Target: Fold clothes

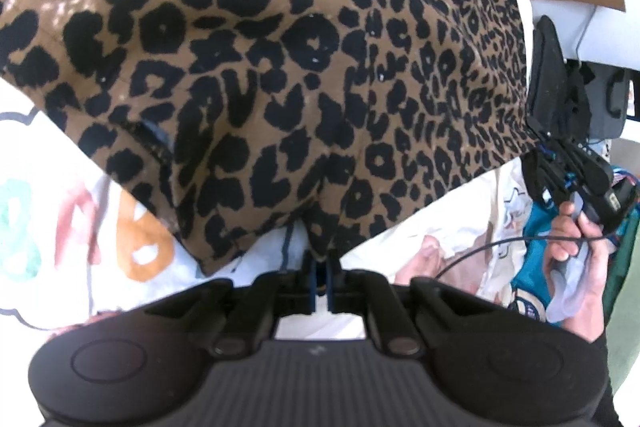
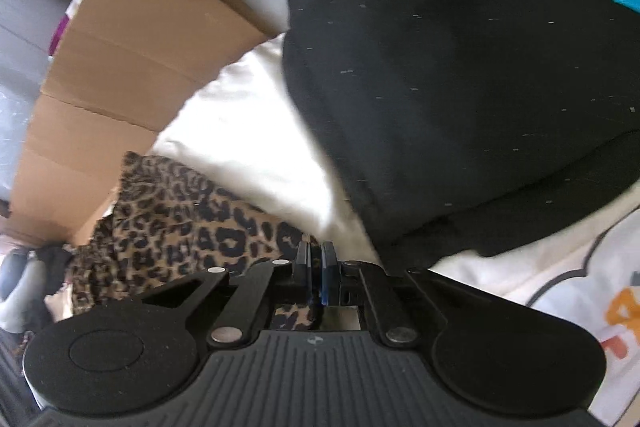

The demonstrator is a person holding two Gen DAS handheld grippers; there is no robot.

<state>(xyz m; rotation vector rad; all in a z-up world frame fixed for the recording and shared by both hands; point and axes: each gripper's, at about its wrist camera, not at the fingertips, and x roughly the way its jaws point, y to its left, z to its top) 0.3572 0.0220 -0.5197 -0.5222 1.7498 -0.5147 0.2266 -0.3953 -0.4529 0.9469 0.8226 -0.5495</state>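
Observation:
A leopard-print garment (image 1: 280, 59) hangs spread across most of the left wrist view. My left gripper (image 1: 321, 259) is shut on its lower edge. My right gripper (image 1: 560, 163) shows at the right of that view, held in a hand, at the garment's other corner. In the right wrist view my right gripper (image 2: 316, 259) is shut on the leopard-print garment (image 2: 180, 227), which bunches to its left. Both hold the garment above a white sheet with coloured letters (image 1: 72, 227).
A black garment (image 2: 460, 87) lies on the white bedding (image 2: 248, 131) ahead of the right gripper. Cardboard boxes (image 2: 132, 39) stand to the left. Teal and white clothes (image 1: 532, 227) lie near the holding hand (image 1: 580, 251).

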